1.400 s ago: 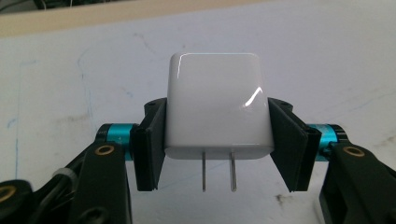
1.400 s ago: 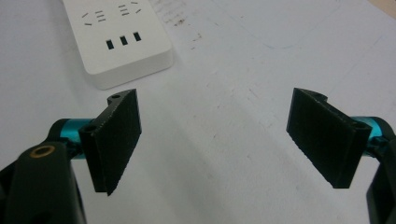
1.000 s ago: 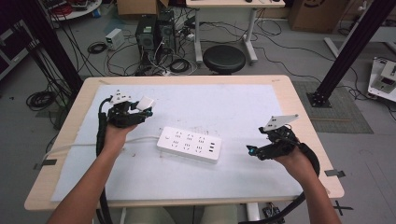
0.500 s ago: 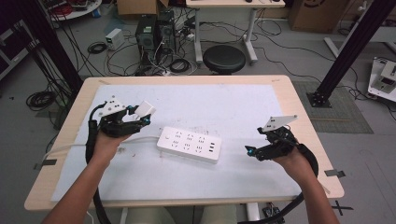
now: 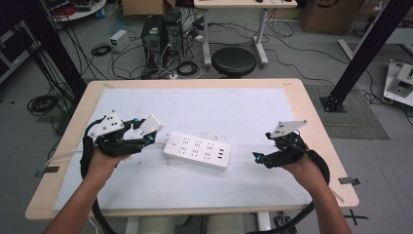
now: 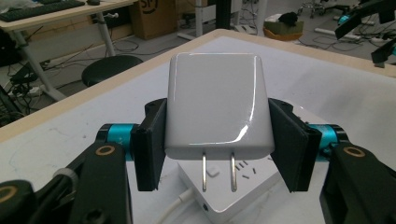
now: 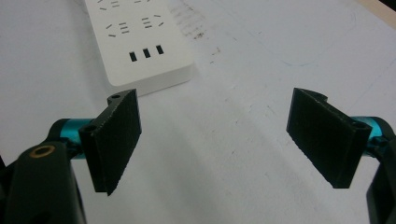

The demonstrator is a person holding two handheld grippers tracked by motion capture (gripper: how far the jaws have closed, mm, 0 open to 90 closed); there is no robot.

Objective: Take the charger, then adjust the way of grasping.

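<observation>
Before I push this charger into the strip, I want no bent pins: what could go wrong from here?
1. The left hand-held gripper clamps the white charger by its smooth sides; pushing may make it slip or twist, bending the prongs.
2. The power strip lies loose on the table, and the right hand-held gripper is open, apart from it, so the strip may slide.
</observation>
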